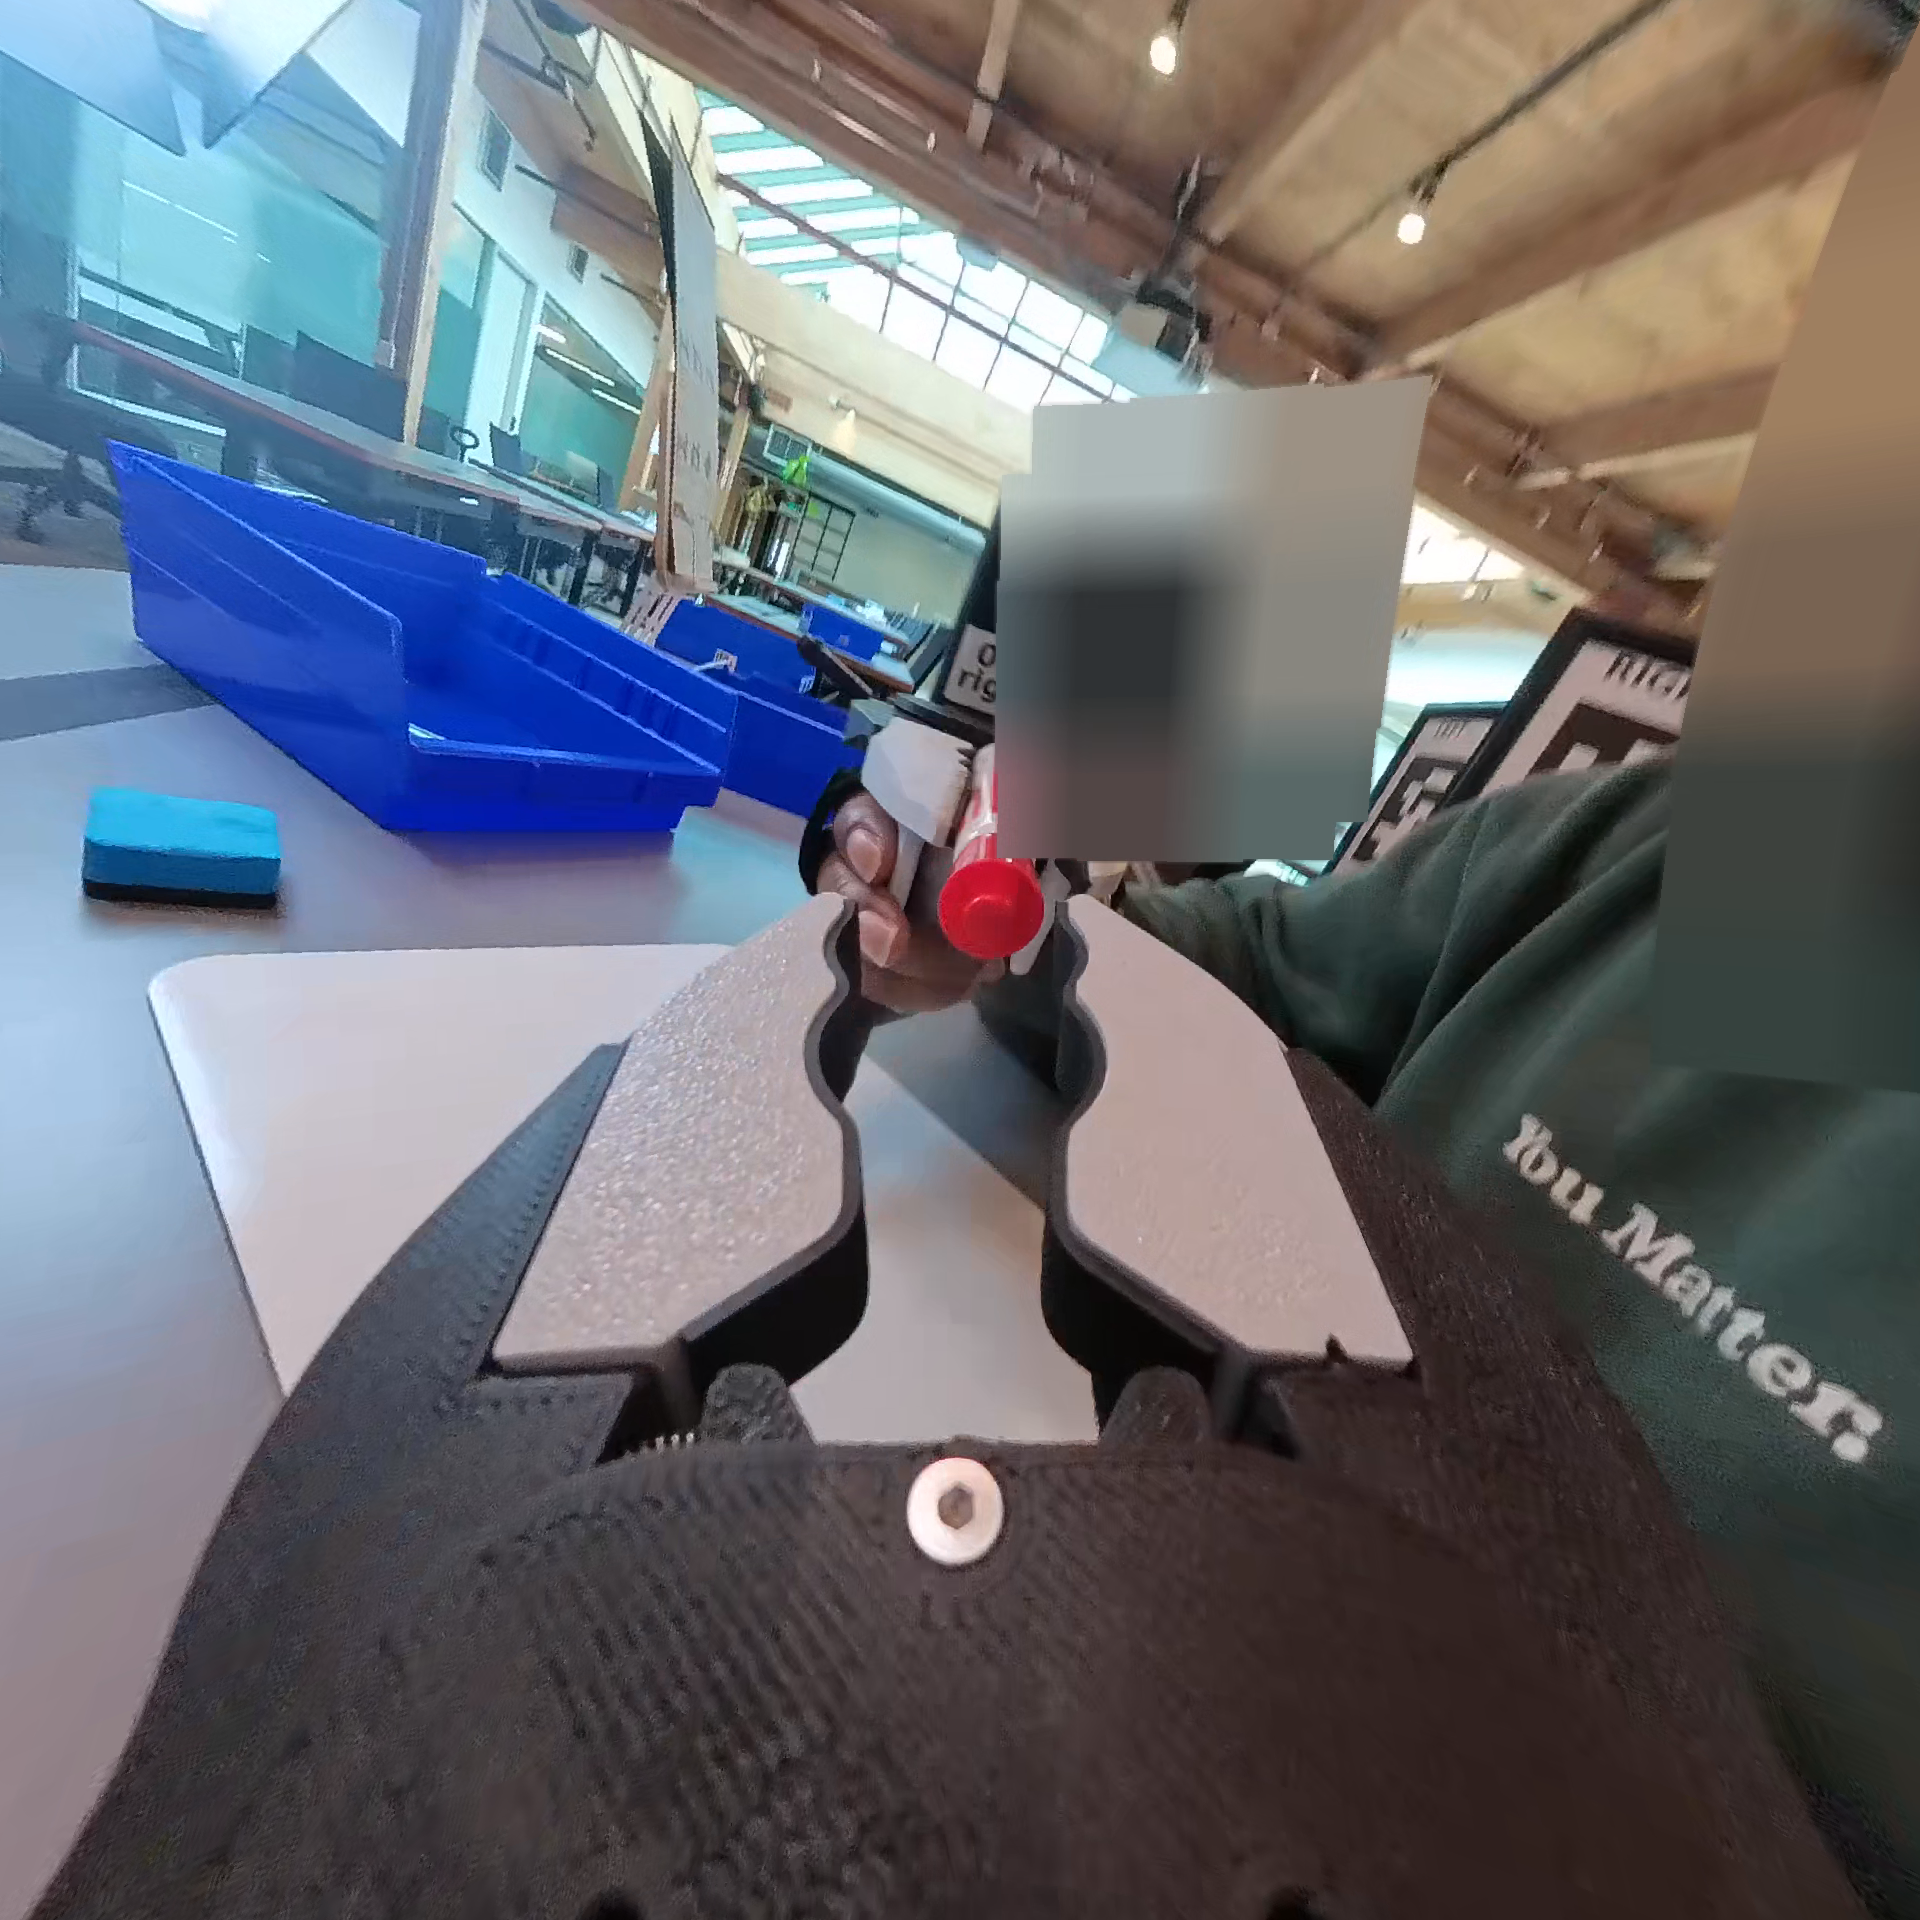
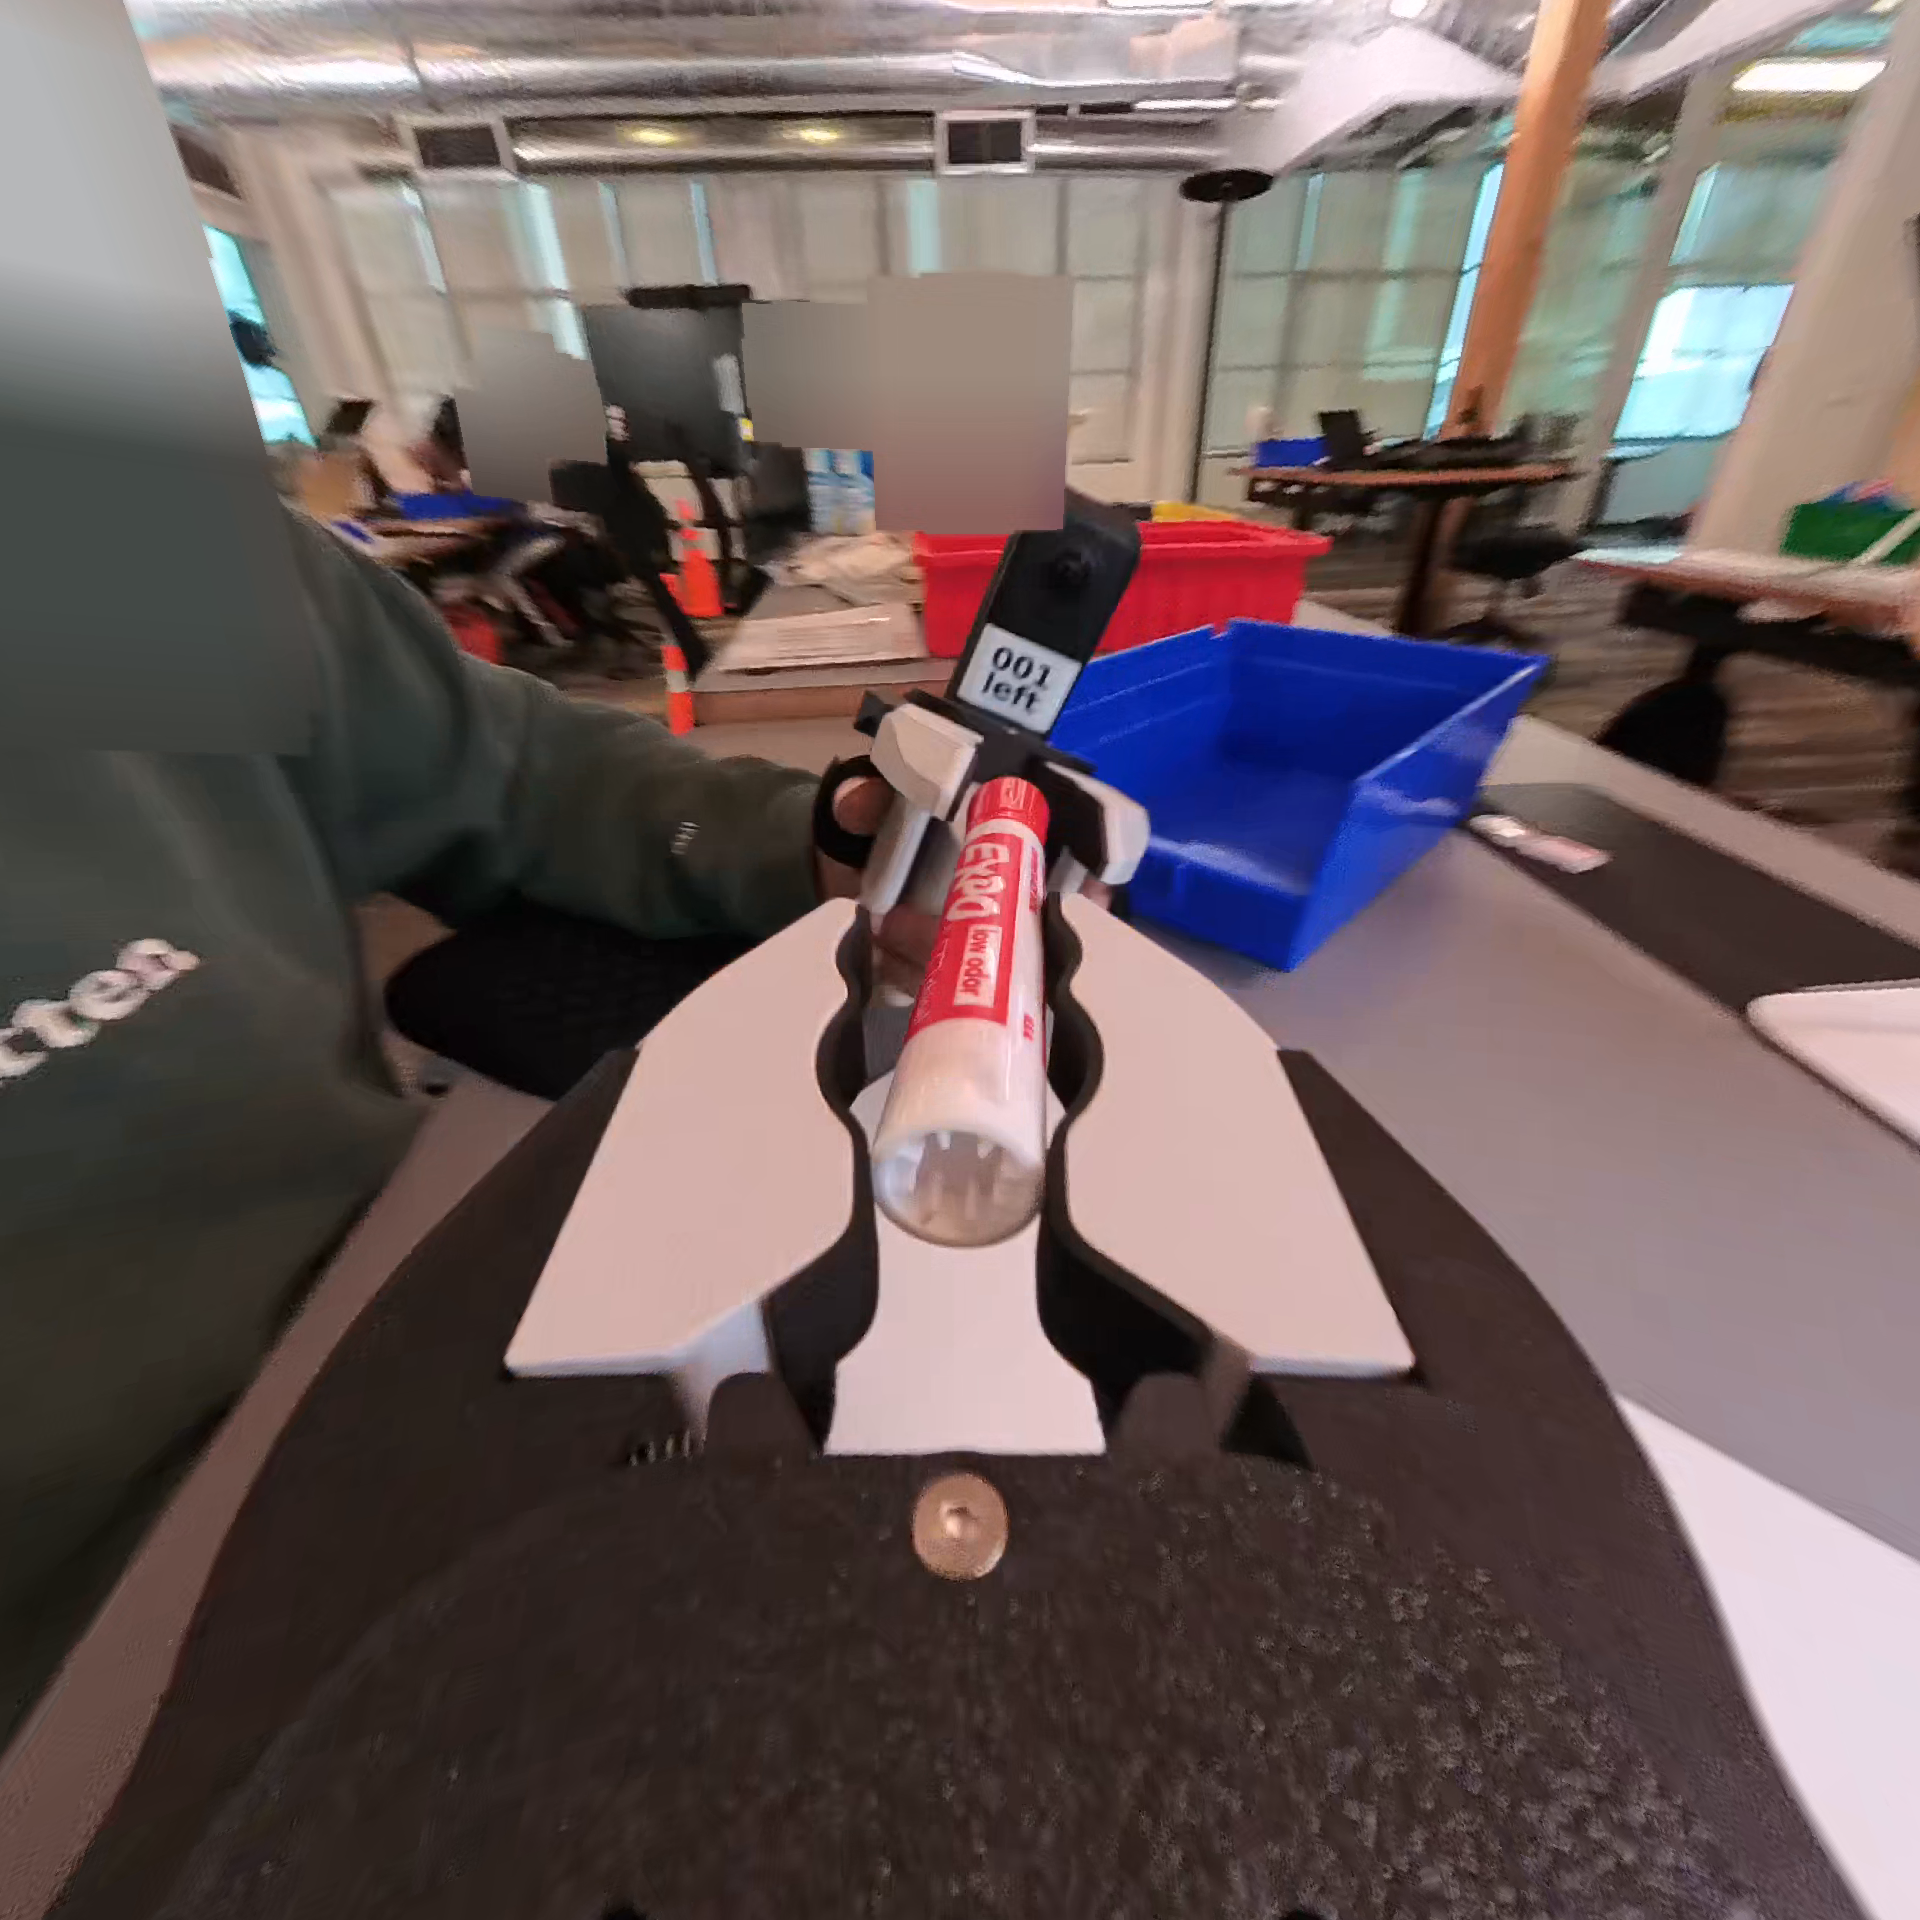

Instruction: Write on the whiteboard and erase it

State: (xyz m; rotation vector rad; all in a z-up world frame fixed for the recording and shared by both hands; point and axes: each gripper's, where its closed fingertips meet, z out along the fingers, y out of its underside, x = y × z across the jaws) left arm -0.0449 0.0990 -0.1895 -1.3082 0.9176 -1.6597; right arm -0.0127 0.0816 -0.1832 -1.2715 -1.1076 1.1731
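I am clamping my right gripper [image 2: 958, 1013] on the white barrel of the red-capped dry-erase marker [image 2: 961, 1023] at frame centre. My left gripper [image 1: 961, 940], gaping and empty at centre frame, is lining up with the round red plastic cap [image 1: 990, 906]; I should be closing squarely on it and pulling straight along the barrel.

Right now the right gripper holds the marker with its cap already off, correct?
Not quite: the red cap is on the marker, not off, as the left wrist view shows. The right gripper does hold the marker.
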